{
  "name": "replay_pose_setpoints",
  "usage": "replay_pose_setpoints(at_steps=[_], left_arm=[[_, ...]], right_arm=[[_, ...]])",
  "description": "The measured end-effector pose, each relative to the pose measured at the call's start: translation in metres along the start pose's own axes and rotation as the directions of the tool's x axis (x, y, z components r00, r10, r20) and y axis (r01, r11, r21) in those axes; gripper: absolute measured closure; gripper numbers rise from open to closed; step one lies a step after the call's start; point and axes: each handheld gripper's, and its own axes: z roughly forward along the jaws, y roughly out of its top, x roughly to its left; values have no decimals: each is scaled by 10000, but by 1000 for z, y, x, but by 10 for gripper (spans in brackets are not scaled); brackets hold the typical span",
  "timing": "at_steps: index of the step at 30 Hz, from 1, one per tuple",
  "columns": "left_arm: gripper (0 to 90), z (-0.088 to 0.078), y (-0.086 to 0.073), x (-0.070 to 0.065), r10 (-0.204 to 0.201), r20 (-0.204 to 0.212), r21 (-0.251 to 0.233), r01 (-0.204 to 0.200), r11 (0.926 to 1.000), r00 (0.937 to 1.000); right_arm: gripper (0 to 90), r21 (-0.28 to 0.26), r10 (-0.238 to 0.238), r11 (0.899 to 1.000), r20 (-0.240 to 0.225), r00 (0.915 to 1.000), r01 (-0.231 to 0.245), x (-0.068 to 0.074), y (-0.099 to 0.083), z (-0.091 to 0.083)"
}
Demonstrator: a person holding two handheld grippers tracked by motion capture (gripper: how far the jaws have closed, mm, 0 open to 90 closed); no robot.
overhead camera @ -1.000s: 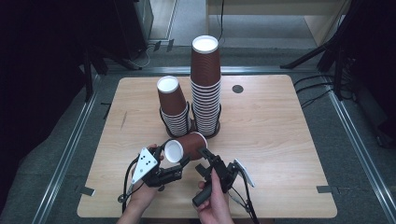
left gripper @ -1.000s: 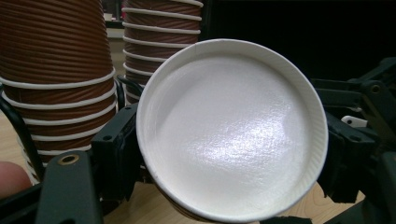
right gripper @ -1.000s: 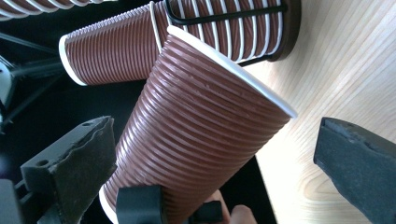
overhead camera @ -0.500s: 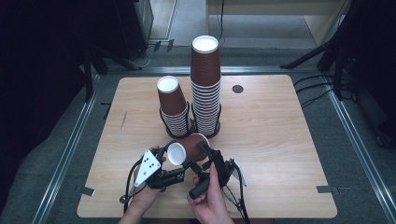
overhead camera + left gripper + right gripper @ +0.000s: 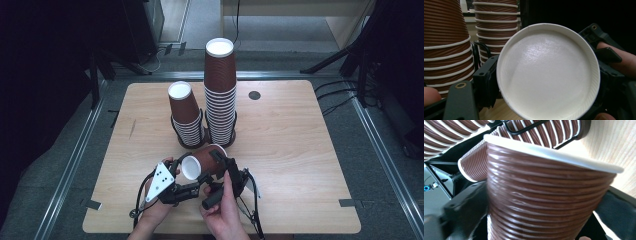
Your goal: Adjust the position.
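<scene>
The left gripper (image 5: 192, 185) is clamped on the closed white base end of a brown ribbed paper cup (image 5: 202, 161); in the left gripper view its black jaws sit at either side of the cup's (image 5: 549, 72) white disc. The right gripper (image 5: 222, 167) has its jaws around the cup's body nearer the rim, and they have just been closing on it; in the right gripper view the ribbed wall (image 5: 541, 202) lies between both jaws, though whether the pads press on it I cannot tell. The cup lies on its side, lifted just off the table (image 5: 300, 150) near the middle of the near edge. Its long axis runs roughly level, base toward the near-left corner, open mouth toward the far-right. Just beyond it, toward the table's middle, stand a short cup stack (image 5: 186, 117) and a tall cup stack (image 5: 220, 95), each in a black wire holder (image 5: 200, 142).
</scene>
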Motion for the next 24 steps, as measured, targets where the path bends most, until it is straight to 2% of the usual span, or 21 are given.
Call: replay_pose_setpoints(at_steps=[7, 15, 19, 24], left_arm=[[220, 1, -2, 1, -14, -1, 129, 14, 9999, 10000], [215, 1, -2, 2, -123, 108, 193, 121, 9997, 9999], [208, 0, -2, 2, -270, 151, 300, 265, 9992, 9995], [202, 0, -1, 2, -436, 240, 403, 426, 9983, 9988]], right_arm=[[111, 102, 49, 9999, 92, 9999, -50, 2, 0, 0], [133, 61, -304, 9995, 94, 9995, 303, 3, -1, -2], [144, -152, -701, 9974, 160, 9974, 703, 4, -4, -3], [148, -472, -1500, 9874, 235, 9884, 1509, 6, -8, -4]])
